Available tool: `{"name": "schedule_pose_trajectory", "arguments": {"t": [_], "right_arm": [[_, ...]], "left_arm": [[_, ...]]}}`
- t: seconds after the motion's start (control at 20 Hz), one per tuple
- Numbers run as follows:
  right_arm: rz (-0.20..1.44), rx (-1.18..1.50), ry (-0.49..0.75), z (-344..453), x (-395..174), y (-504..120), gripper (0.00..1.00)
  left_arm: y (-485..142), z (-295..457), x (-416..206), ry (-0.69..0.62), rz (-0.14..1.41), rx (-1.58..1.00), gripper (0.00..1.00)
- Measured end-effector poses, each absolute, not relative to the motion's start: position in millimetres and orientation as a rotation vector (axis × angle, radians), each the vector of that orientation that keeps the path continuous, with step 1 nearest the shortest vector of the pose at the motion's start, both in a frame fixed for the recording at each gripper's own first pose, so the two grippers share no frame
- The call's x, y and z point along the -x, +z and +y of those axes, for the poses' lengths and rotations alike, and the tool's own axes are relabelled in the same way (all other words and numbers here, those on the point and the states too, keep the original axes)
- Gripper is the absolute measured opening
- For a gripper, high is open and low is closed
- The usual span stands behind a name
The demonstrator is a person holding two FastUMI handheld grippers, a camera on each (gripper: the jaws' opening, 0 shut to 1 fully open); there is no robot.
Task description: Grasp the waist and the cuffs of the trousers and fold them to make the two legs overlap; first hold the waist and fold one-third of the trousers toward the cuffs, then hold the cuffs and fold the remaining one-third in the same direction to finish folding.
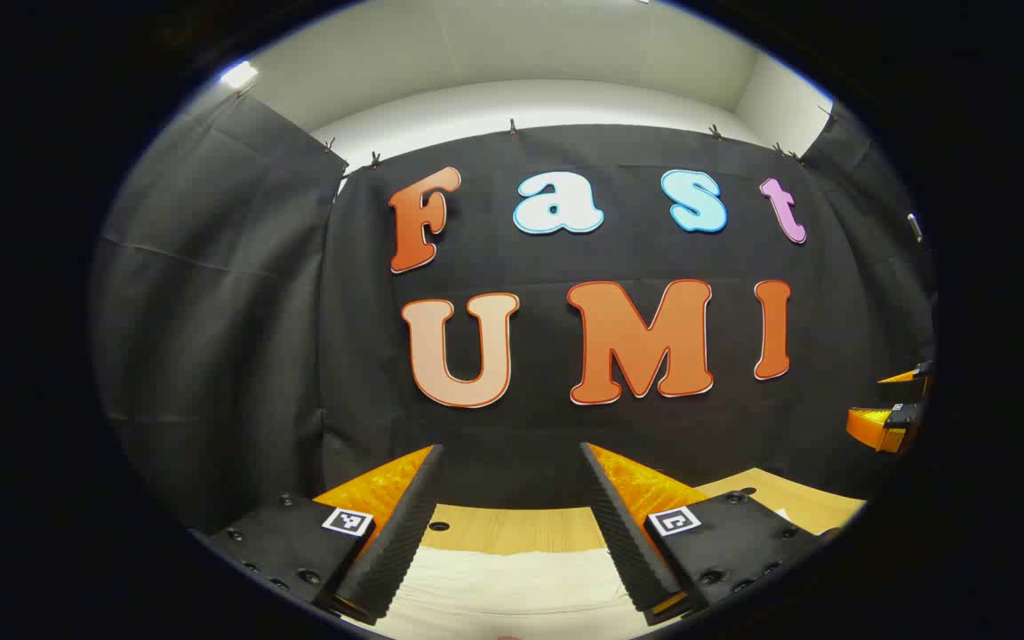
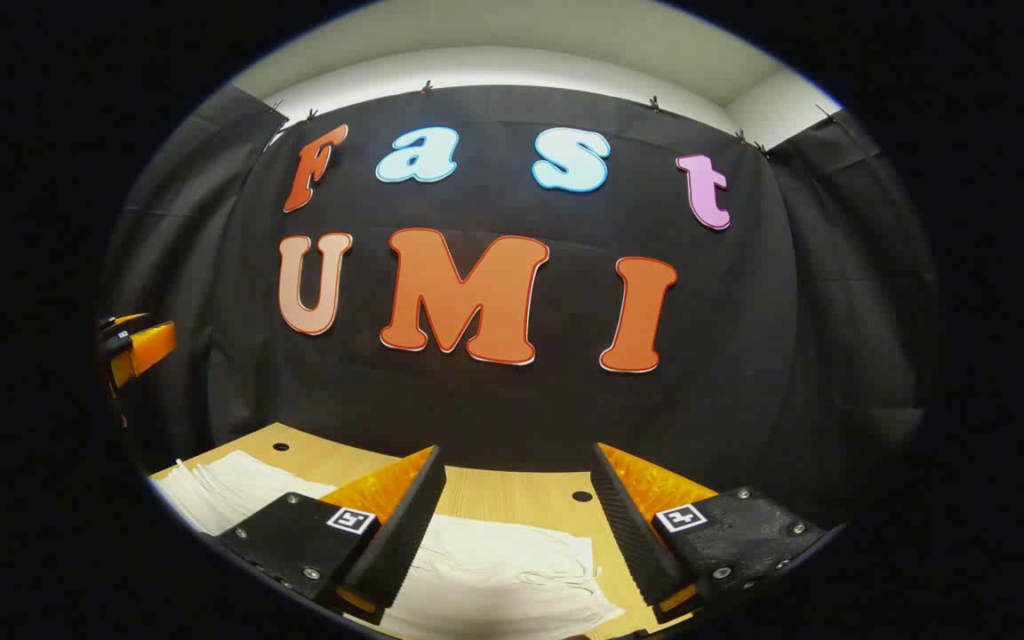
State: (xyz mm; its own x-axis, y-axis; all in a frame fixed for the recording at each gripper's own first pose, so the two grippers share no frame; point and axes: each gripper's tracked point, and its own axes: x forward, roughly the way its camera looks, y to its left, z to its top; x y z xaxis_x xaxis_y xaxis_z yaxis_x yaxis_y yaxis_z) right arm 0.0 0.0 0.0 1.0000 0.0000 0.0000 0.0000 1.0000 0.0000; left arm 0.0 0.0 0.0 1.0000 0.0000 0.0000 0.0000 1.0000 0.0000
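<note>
Both grippers are up off the cloth here. In the left gripper view the left gripper [image 1: 512,524] hangs with its two fingers spread wide apart, nothing between them, and below the gap lies the pale cream fabric of the trousers [image 1: 512,587], flat on the light wooden counter [image 1: 512,526]. A small dark hole in the counter [image 1: 438,526] sits just beside the left finger. Far off at the right edge of that view the right gripper [image 1: 899,404] shows, raised in front of the black cloth wall [image 1: 210,311]; whether its fingers are apart cannot be told from there.

Over to the right gripper view: the right gripper [image 2: 516,524] is parted too, fingers wide and gripping nothing. The trousers [image 2: 494,578] spread under and between the fingers, wrinkled, with a thin drawstring trailing near the right edge of the fabric, and more of the cloth runs away to the left [image 2: 219,489]. Bare counter [image 2: 512,489] lies beyond, with the left gripper [image 2: 134,347] at the far left edge
</note>
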Motion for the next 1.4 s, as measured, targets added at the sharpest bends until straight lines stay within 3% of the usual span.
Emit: {"name": "schedule_pose_trajectory", "arguments": {"t": [0.7, 1.4], "right_arm": [[0.078, -0.023, -0.062, -30.0, -9.2, -28.1, 0.99], [0.423, -0.143, -0.056, -61.6, -23.2, -137.8, 0.99]], "left_arm": [[-14.8, 7.1, -7.2, 0.026, 0.033, -0.015, 0.96], [-129.2, 77.5, 0.0, 0.195, 0.411, 0.166, 0.97]]}}
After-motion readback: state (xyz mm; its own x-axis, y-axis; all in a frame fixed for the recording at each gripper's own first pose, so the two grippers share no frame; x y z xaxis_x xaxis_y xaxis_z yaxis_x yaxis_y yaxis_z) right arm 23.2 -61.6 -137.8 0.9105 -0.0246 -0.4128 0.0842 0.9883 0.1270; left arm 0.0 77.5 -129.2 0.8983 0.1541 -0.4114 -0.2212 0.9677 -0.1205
